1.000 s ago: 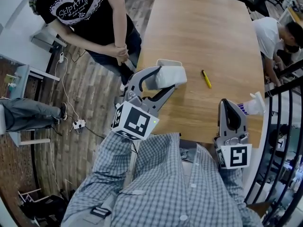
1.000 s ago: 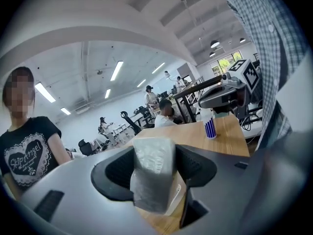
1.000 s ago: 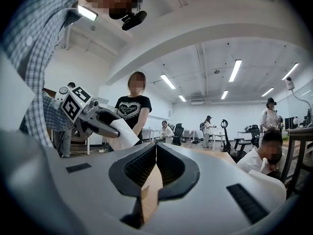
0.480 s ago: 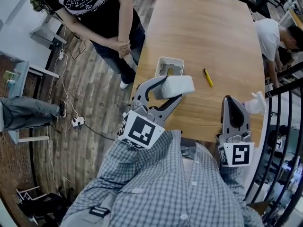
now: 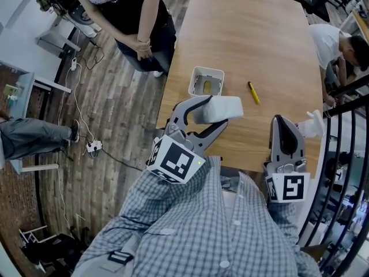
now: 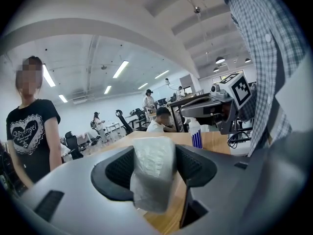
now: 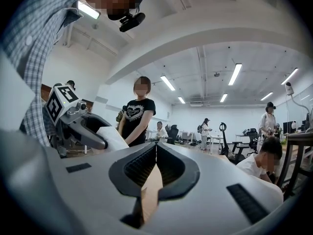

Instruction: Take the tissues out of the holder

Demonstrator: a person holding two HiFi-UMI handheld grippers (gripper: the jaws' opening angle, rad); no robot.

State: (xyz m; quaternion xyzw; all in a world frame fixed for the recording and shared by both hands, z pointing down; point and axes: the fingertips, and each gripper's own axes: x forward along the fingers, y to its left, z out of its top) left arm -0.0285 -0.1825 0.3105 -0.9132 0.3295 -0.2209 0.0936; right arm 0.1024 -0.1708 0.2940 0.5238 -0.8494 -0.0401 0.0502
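**Tissue pack in my left claw, clear of the holder**

At bottom centre, my left claw (image 5: 214, 113) is clamped on the white tissue pack (image 5: 228, 107), above the near edge of the pale wooden table (image 5: 248, 33). My right claw (image 5: 283, 126), lower right, has its jaws pressed together on nothing. Just beyond the pack, the white holder (image 5: 206, 70) stands on the table, with a yellow pen (image 5: 252, 94) to its right. At upper left, a person (image 5: 124, 4) stands on plank flooring (image 5: 109, 108).

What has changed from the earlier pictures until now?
The left gripper, shut on the tissue pack, carried it off the holder toward the person; the holder now shows uncovered. The right gripper stayed shut and in place, and the yellow pen did not move.
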